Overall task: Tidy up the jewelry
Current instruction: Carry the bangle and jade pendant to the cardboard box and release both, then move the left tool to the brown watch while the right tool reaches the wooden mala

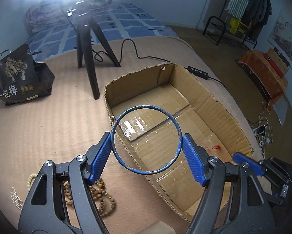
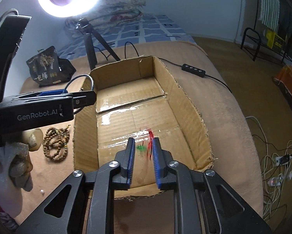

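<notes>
My left gripper is shut on a thin blue bangle, held by its two sides over the left rim of an open cardboard box. From the right wrist view the left gripper and bangle hang at the box's left wall. My right gripper is open over the box's near end; a red cord piece with a green bit hangs blurred by its right finger, not clamped. It also shows as a red speck in the left wrist view. Wooden bead strands lie left of the box.
A ring-light tripod stands behind the box, its cable and remote to the right. A dark snack bag sits at far left. Pale bead strands lie on the tan bedcover. The bed edge drops to the floor at right.
</notes>
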`<state>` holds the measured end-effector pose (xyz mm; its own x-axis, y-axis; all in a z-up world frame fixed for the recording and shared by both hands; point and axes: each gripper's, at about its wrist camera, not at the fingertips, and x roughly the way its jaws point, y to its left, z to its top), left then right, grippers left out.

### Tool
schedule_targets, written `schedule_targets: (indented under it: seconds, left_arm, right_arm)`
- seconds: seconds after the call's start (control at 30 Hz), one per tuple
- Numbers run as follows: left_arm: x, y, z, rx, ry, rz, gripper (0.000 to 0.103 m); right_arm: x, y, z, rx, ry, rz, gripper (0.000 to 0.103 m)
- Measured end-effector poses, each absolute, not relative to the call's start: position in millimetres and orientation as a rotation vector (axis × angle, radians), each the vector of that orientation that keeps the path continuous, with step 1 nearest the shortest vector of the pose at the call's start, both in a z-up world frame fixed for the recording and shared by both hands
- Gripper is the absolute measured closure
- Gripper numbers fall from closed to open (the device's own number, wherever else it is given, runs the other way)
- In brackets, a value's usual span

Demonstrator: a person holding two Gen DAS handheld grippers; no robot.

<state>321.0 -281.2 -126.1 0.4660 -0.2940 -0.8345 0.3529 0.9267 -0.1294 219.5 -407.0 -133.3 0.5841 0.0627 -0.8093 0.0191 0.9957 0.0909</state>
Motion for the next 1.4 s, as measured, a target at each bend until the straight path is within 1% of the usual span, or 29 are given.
schedule_targets:
  seconds: [0.03, 0.1, 0.37, 0.7, 1.0, 1.17, 1.23, 1.27, 1.4]
  left_arm:
    - [320.9, -282.3, -125.7, 0.067, 1.013, -0.398, 0.028]
    - [319.9, -283.2, -122.2, 0.072, 1.015, -0.400, 0.028]
    - [312.4, -271.8, -103.3, 0.081, 0.966, -0.392, 0.027]
    - [296.9, -228.5, -72.9, 0.050, 0.925, -0.357, 0.027]
    - [268.2, -161.8, -33.1, 0.041, 0.821, -0.325, 0.027]
    - [250.1, -117.9, -21.1, 0.070, 0.806, -0.274, 0.027]
    - [243.4, -100.0, -19.2, 0.068, 0.815, -0.257, 0.027]
    - [240.0, -88.5, -19.0, 0.059, 0.823, -0.248, 0.027]
    - [225.1, -49.7, -23.7, 0.037, 0.833, -0.202, 0.027]
  right_arm:
    - [218.9, -408.1, -132.6, 0.096, 0.944, 0.015, 0.058]
    - [216.4, -408.9, -129.1, 0.100, 0.921, 0.002, 0.044]
    - [211.8, -409.1, -118.7, 0.101, 0.894, -0.008, 0.044]
    - [199.7, -396.7, -101.2, 0.080, 0.855, 0.001, 0.044]
    - [184.0, -371.6, -78.7, 0.041, 0.791, 0.037, 0.044]
    - [177.0, -351.8, -69.8, 0.040, 0.766, 0.089, 0.044]
    - [174.8, -340.3, -68.5, 0.017, 0.763, 0.110, 0.038]
    - [174.4, -335.9, -68.5, 0.009, 0.763, 0.117, 0.036]
    - [172.8, -318.7, -69.4, -0.002, 0.775, 0.158, 0.036]
